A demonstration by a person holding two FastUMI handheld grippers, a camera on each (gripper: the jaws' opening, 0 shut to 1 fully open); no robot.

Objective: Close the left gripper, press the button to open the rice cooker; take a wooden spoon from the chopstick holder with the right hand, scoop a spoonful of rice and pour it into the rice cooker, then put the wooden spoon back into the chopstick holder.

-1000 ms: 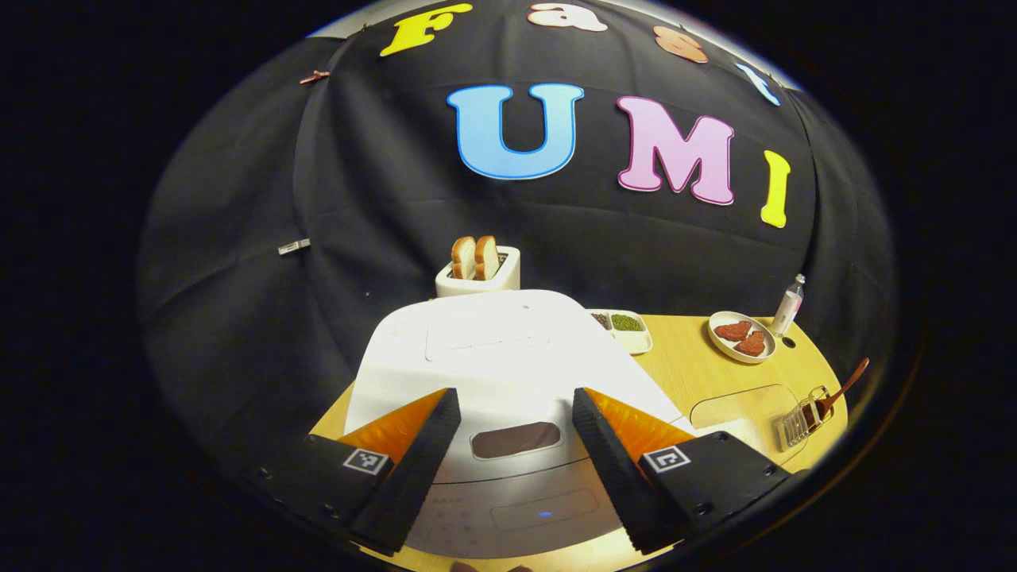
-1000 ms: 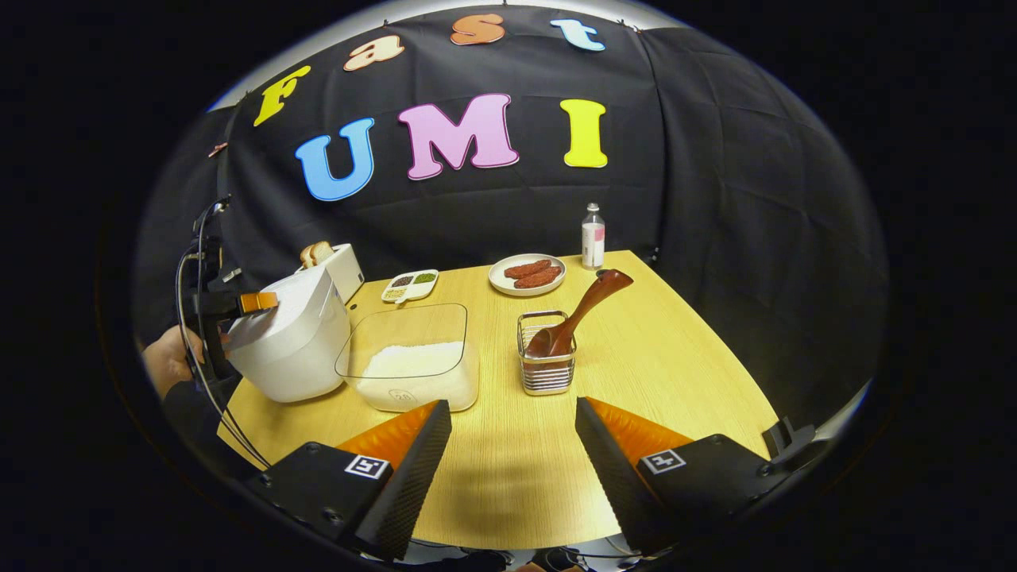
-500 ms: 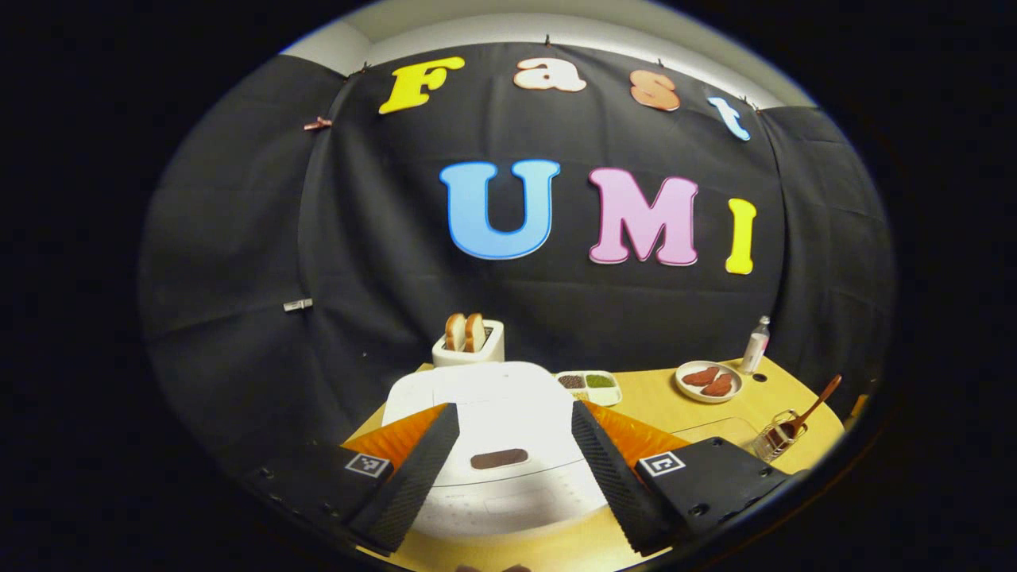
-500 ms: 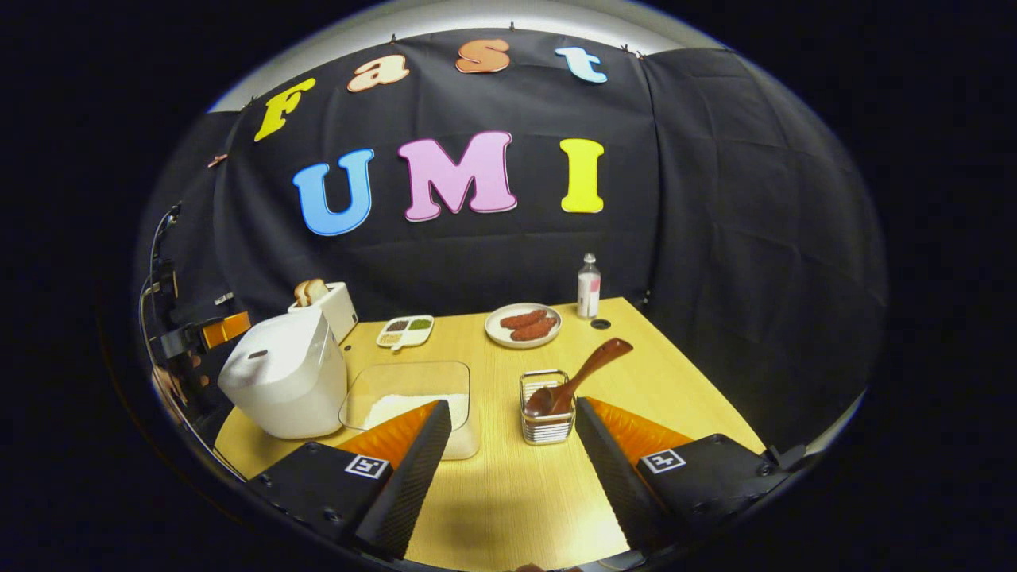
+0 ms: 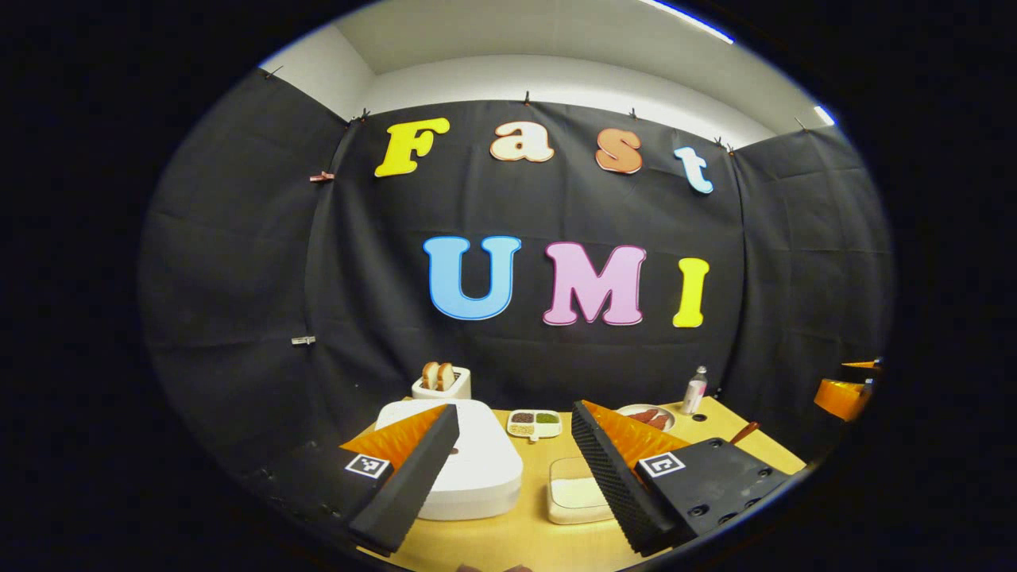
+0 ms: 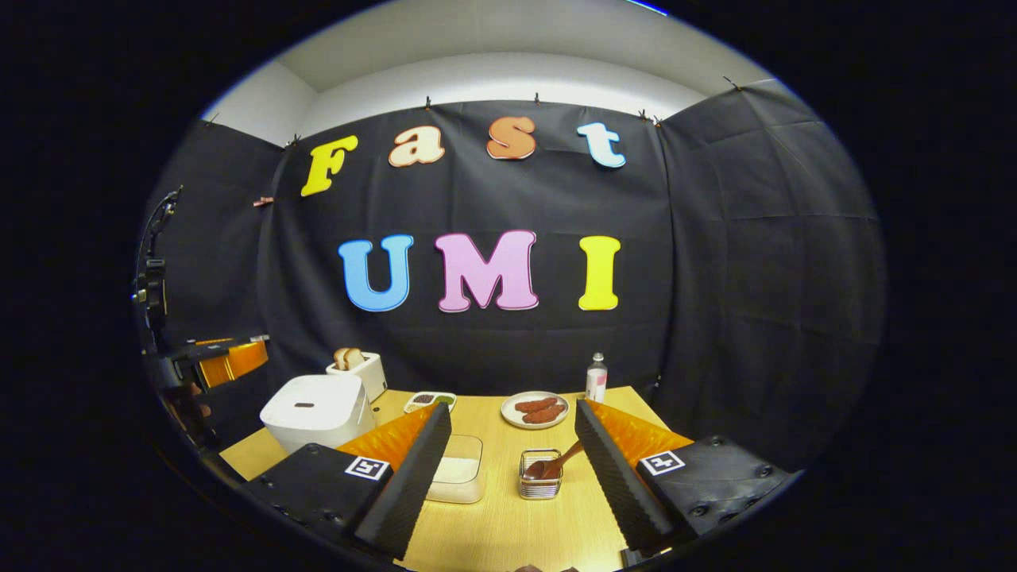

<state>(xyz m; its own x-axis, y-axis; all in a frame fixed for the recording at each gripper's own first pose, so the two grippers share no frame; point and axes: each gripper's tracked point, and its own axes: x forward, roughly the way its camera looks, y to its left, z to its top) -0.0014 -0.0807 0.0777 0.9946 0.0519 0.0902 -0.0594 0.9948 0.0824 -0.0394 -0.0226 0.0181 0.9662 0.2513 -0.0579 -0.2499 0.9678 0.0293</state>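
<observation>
The white rice cooker (image 5: 473,465) stands with its lid down at the table's left, also seen as the rice cooker (image 6: 318,409). My left gripper (image 5: 515,410) hangs open, back from the cooker and touching nothing; farther off it appears as the left gripper (image 6: 230,359), held by a hand (image 6: 191,411). The wooden spoon (image 6: 560,463) leans in the wire chopstick holder (image 6: 540,485). A clear box of rice (image 6: 458,475) sits left of the holder. My right gripper (image 6: 512,406) is open, empty and well short of the holder; it also appears as the right gripper (image 5: 844,395).
On the wooden table (image 6: 508,528) at the back stand a toaster (image 6: 357,372) with bread, a divided tray (image 6: 430,400), a plate of sausages (image 6: 539,410) and a small bottle (image 6: 596,380). The black cloth wall closes off the back and sides.
Both grippers have drawn back and tilted up, so the table now sits lower and smaller. The left gripper has left its place over the cooker's button. The lid stays down and the spoon stays in the holder.
</observation>
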